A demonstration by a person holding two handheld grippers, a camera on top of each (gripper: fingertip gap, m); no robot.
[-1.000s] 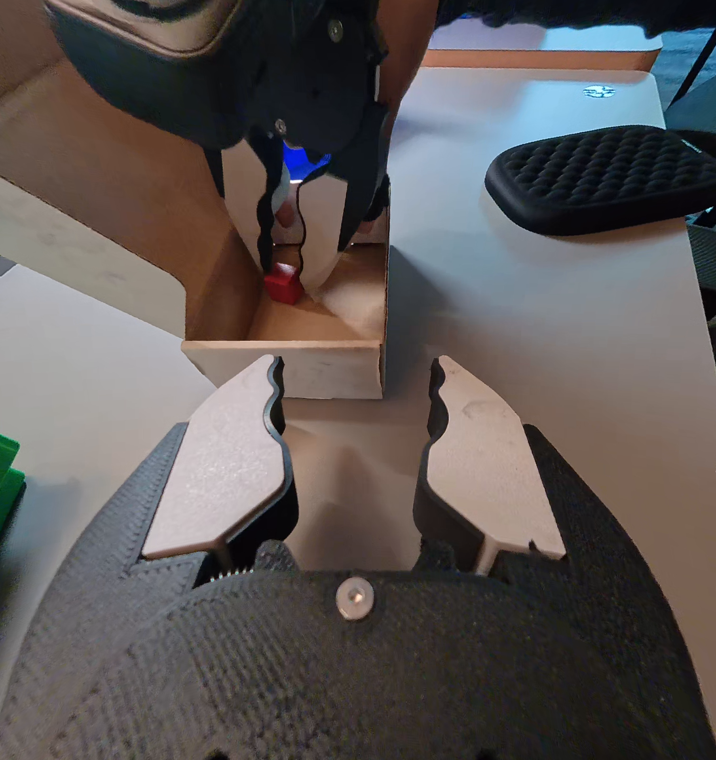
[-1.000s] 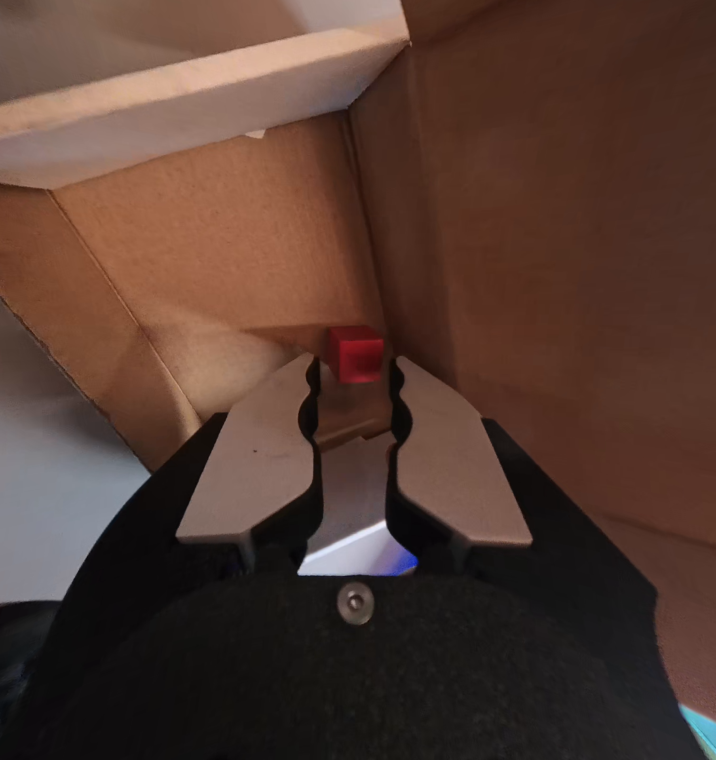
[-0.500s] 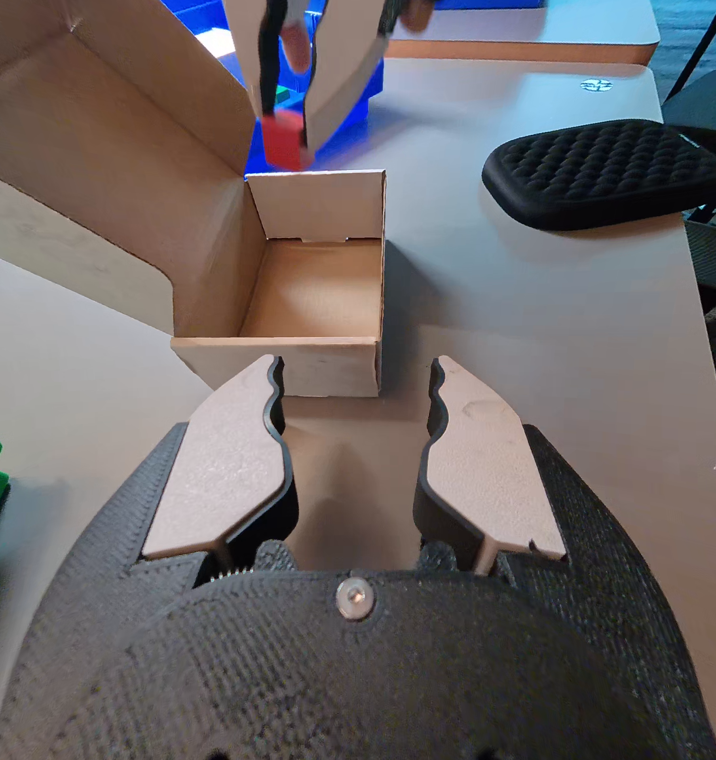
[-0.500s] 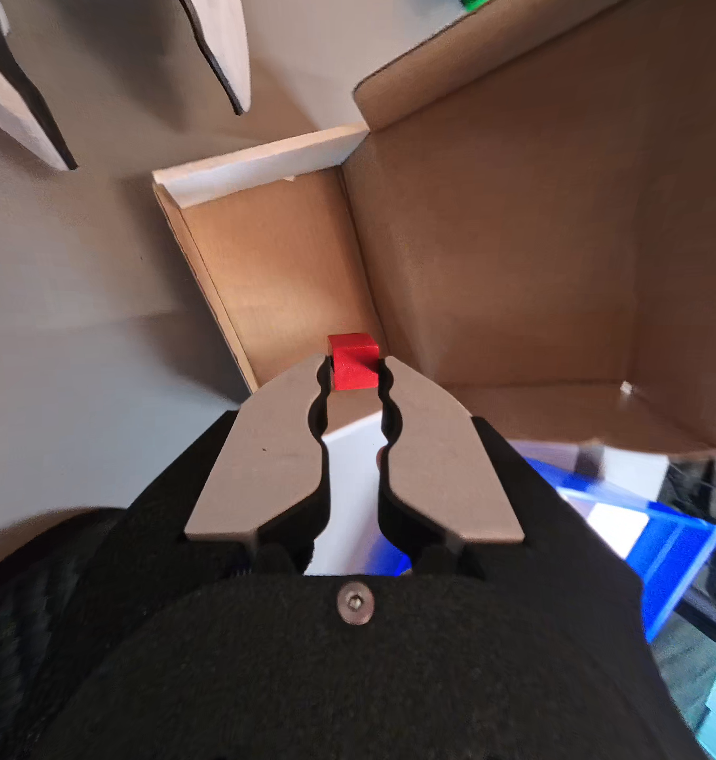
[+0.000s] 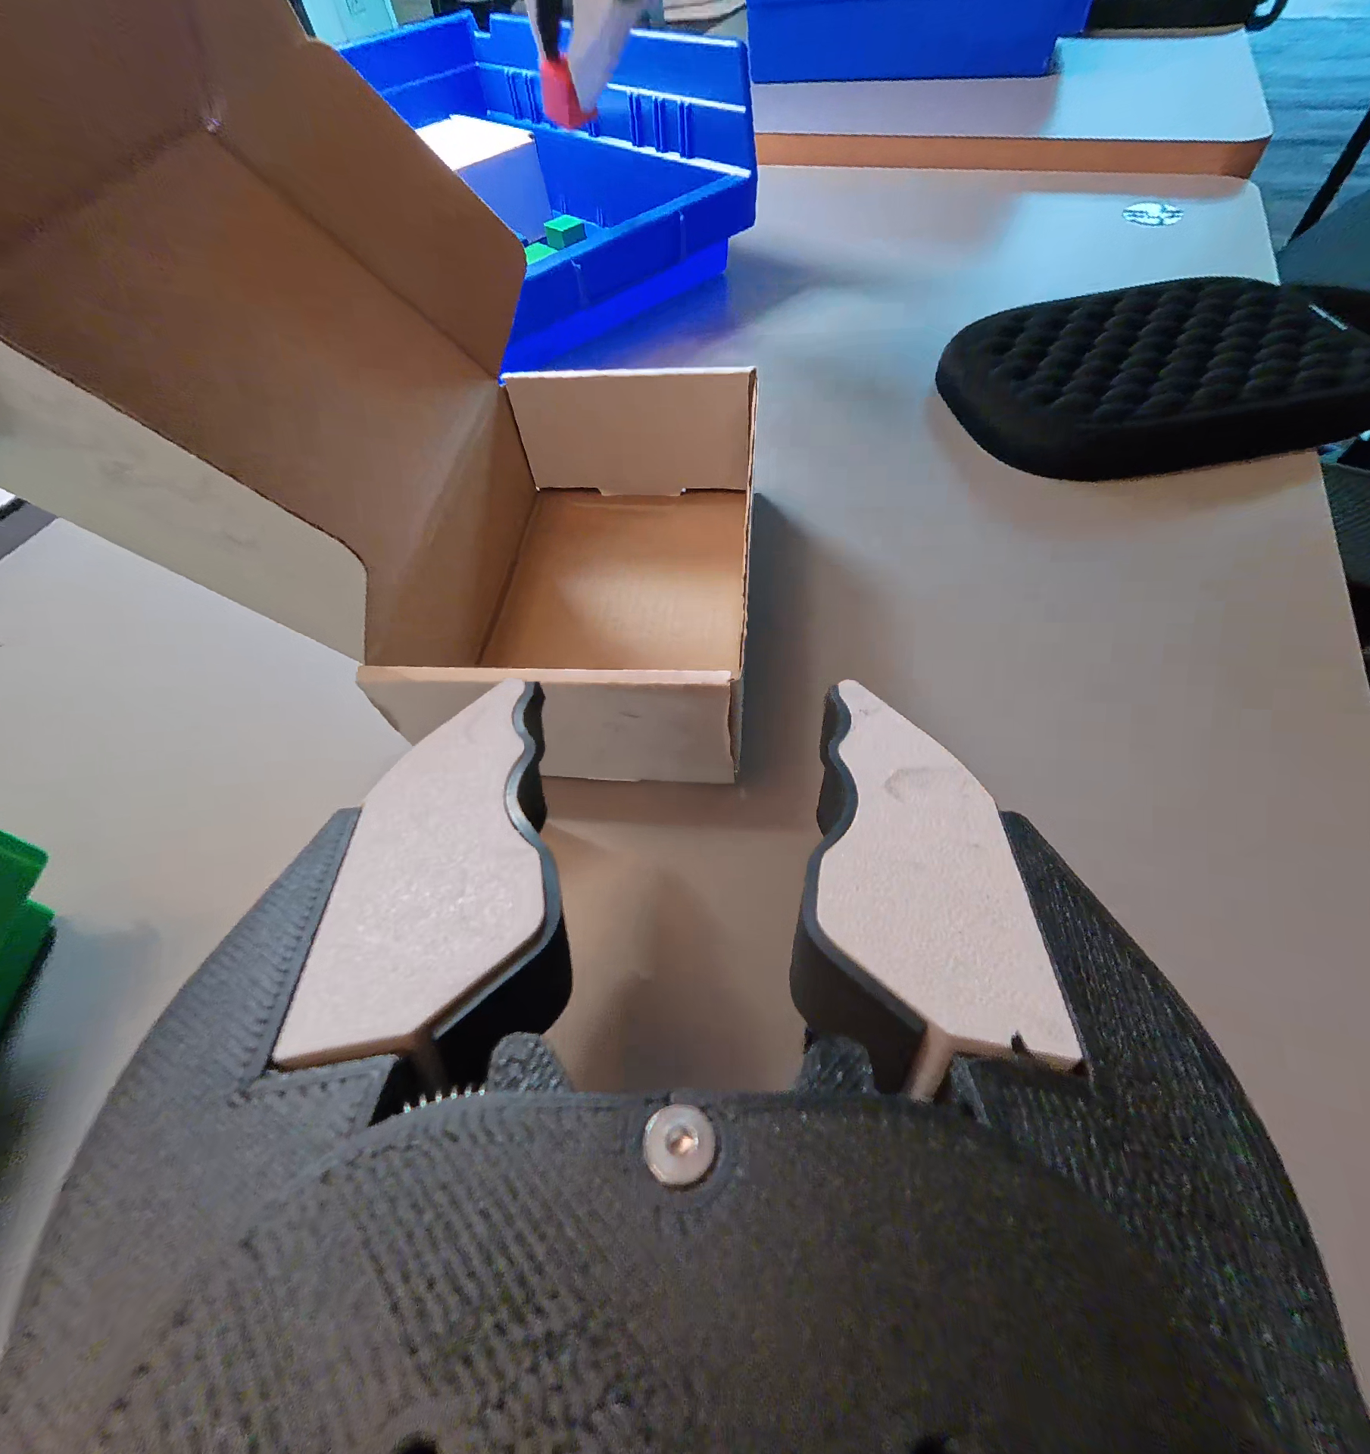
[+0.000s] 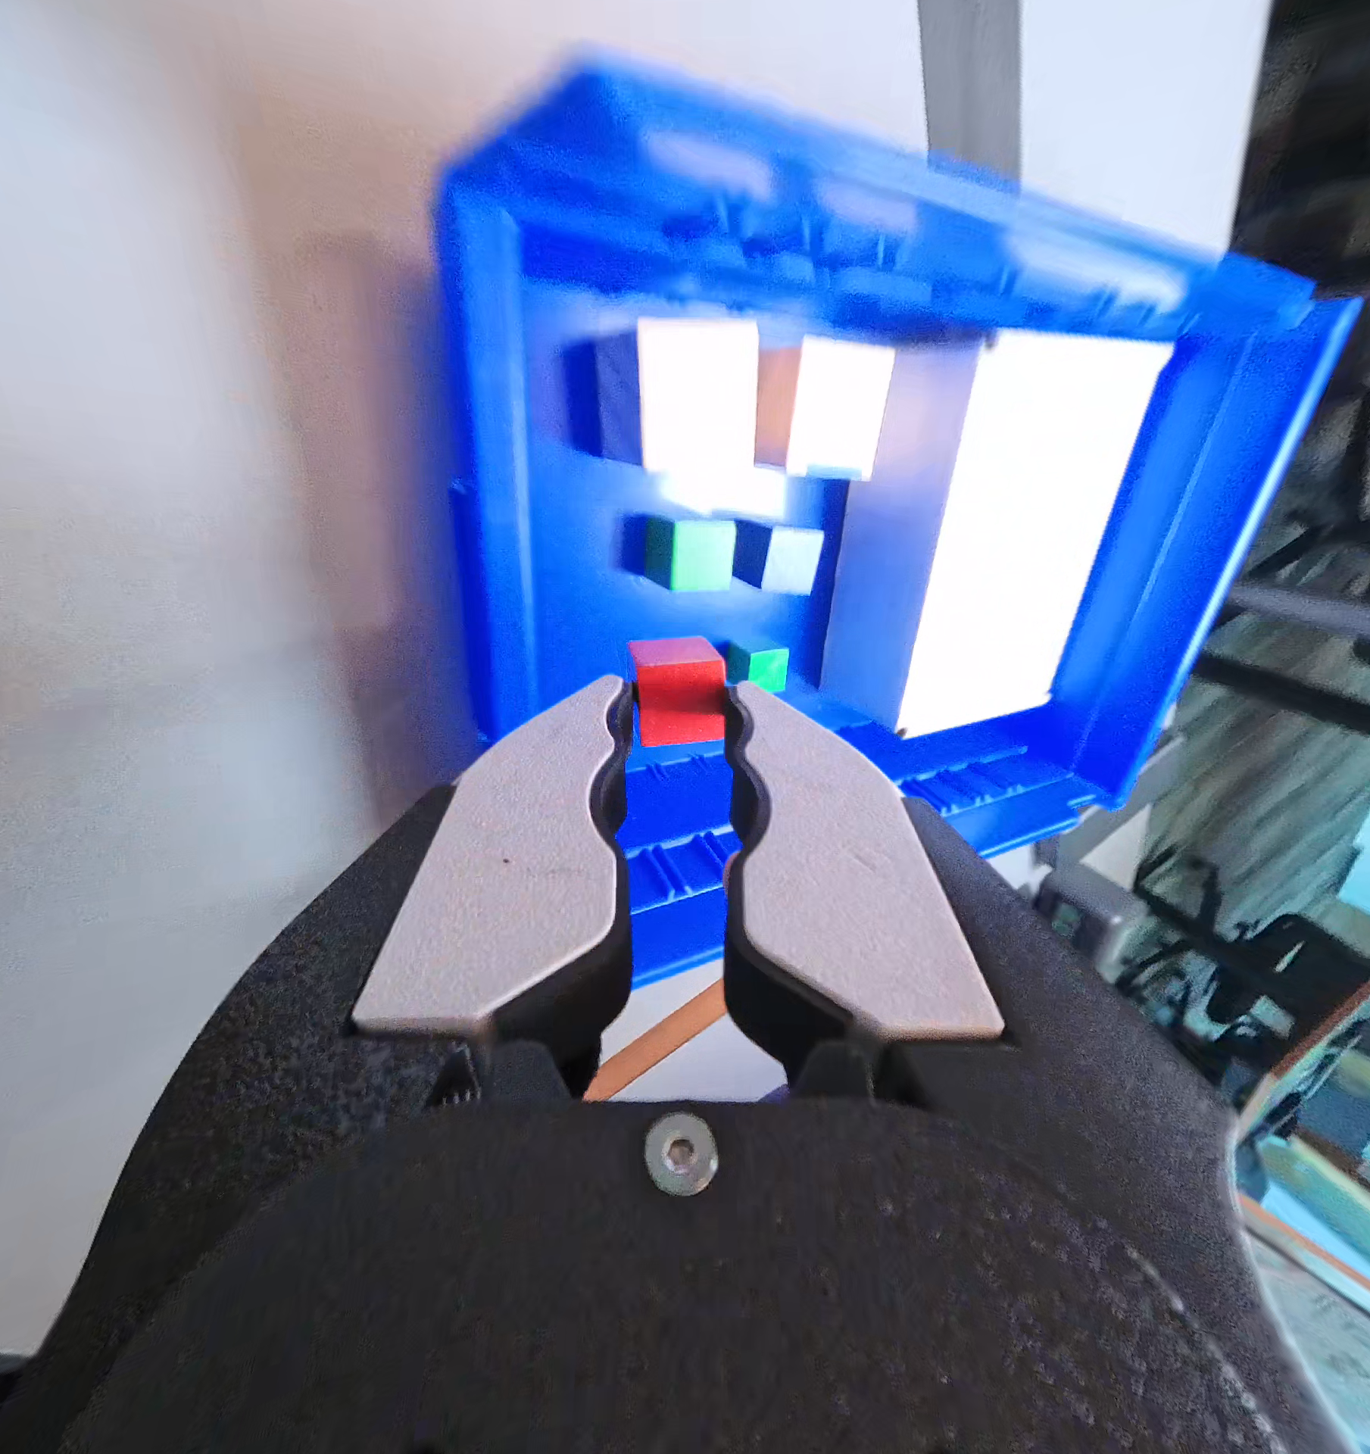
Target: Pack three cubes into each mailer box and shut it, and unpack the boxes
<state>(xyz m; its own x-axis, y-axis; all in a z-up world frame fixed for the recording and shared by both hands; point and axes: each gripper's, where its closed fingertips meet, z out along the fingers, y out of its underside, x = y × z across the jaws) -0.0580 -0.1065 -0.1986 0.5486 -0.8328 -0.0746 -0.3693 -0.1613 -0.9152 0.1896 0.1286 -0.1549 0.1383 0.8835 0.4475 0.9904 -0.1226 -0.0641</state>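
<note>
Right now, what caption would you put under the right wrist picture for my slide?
Right gripper pinches a small red cube above the blue plastic bin holding green cubes.

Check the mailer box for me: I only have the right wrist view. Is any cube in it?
Observer: No. The mailer box is empty, with its lid swung open to the left.
Operator: Good. My right tool holds the red cube over the blue bin. Where is the left tool?
Observer: The left tool is open and holds nothing, just short of the box's near wall.
Operator: What's beside the box?
Observer: A black dimpled pad lies on the table to its right, apart from it.
</note>
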